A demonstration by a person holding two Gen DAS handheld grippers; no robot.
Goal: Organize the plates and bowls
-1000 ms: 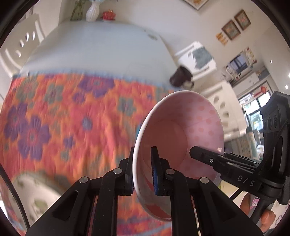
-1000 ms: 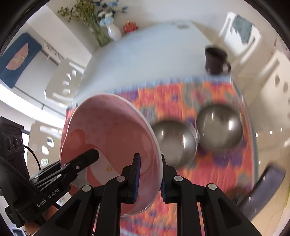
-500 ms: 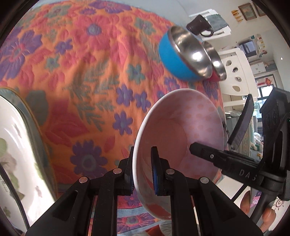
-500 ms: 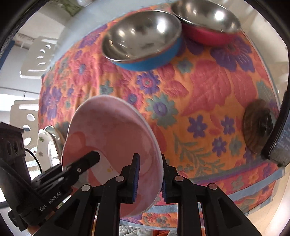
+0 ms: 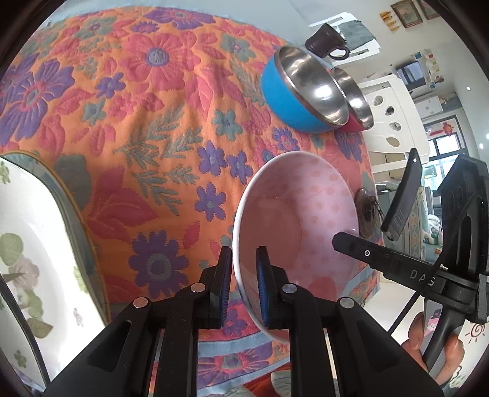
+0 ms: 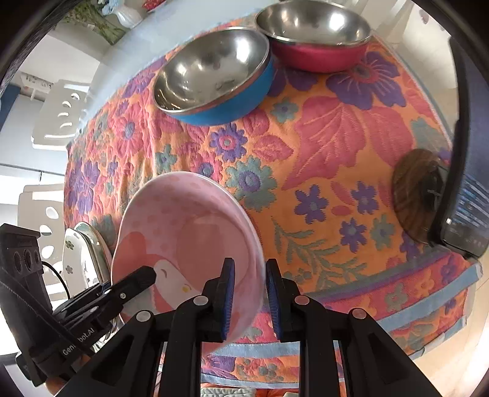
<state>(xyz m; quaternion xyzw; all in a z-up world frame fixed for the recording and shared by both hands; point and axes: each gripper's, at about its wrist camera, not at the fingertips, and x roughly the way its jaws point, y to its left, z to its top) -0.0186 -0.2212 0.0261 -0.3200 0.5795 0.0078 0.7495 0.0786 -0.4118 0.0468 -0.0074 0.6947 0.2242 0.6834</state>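
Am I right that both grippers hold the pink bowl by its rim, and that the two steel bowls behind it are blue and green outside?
Not quite: the far steel bowl is red outside, not green, as the right wrist view shows. The near one is blue, and both grippers clamp the pink bowl's rim.

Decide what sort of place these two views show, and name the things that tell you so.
Probably a home dining area: a table under a floral tablecloth, steel bowls and a mug on it, white chairs around, framed pictures on the wall.
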